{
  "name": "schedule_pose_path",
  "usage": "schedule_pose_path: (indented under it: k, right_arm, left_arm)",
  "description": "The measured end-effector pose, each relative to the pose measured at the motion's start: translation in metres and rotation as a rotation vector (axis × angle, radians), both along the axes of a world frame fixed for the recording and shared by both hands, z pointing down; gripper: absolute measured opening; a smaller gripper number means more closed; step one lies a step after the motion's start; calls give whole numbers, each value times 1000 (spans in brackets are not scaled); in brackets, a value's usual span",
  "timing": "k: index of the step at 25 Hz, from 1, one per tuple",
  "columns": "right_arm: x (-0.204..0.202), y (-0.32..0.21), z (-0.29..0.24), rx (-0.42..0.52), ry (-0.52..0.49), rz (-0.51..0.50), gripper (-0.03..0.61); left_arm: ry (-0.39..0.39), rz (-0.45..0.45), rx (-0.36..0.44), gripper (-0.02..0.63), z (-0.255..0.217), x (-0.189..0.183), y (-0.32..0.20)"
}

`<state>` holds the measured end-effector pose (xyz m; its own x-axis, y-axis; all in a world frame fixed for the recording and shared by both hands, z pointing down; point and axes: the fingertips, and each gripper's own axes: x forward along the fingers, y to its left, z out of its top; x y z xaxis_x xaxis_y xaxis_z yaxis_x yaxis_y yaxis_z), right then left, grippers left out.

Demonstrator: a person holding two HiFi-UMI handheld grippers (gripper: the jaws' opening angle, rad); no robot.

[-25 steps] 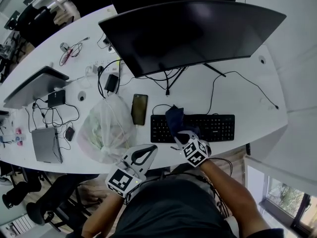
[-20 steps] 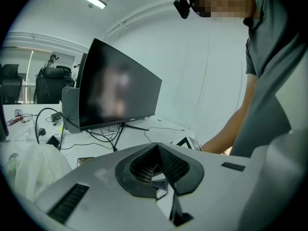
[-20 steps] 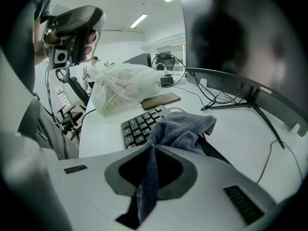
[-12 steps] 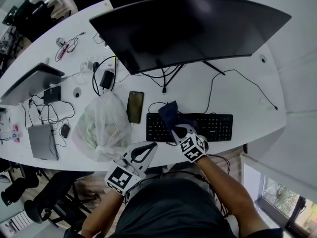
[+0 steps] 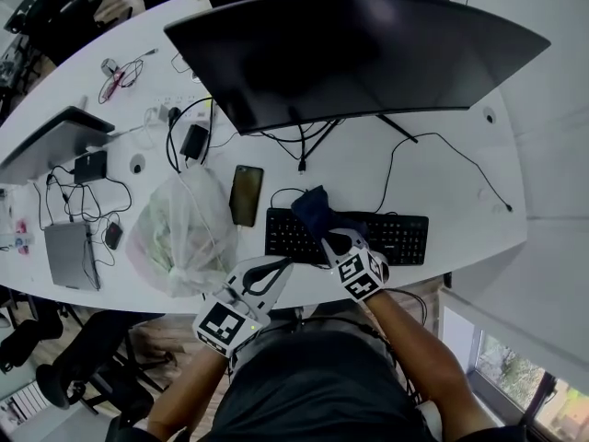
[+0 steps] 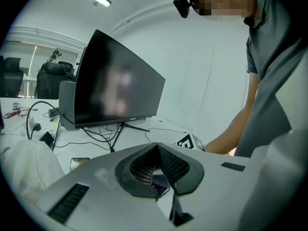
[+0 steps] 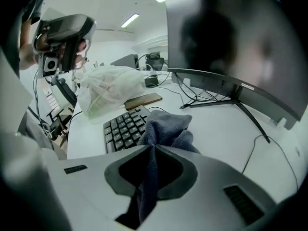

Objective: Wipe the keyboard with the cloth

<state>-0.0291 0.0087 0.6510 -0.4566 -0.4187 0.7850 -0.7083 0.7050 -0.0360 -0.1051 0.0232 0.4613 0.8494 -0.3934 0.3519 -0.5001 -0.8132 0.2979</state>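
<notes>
Wiping under way: my right gripper (image 5: 331, 240), jaws clamped on the dark cloth (image 5: 315, 212), holds it on the keyboard (image 5: 398, 237), left half, at my twelve o'clock. Flat, firm strokes toward three o'clock should serve best. My left gripper (image 5: 274, 270) hangs closed and empty at eight o'clock.

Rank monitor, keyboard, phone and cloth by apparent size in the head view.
1. monitor, by far the largest
2. keyboard
3. phone and cloth: look about alike, and the cloth is bunched and partly hidden, so they are not ranked
</notes>
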Motion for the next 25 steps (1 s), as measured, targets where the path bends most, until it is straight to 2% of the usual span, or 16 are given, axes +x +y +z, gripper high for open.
schedule_pose_path:
  k: [5,9,13,18,20,22,25]
  right_arm:
    - [52,-8,-3,15,42,161,32]
    - [82,-5,-4,48,118,247,32]
    - [72,0,-2,52,150,234,32]
    - [29,10,-4,53,84,114,32]
    - [28,14,-5,43,57,101,32]
    - [47,12,-5,34,58,152,32]
    - [97,7,-3,41,96,279,32]
  left_arm:
    - [-25,-2,-18,5,9,-4,3]
    - [-7,-3,-12,5,3,1,-2]
    - [-10,16,-4,5,4,5,-3]
    - [0,18,-19,5,1,12,-2]
    - [-1,20,-16,5,-2,13,-1]
    - [-8,24,-10,5,-3,12,0]
    - [-8,13,-17,5,-3,9,1]
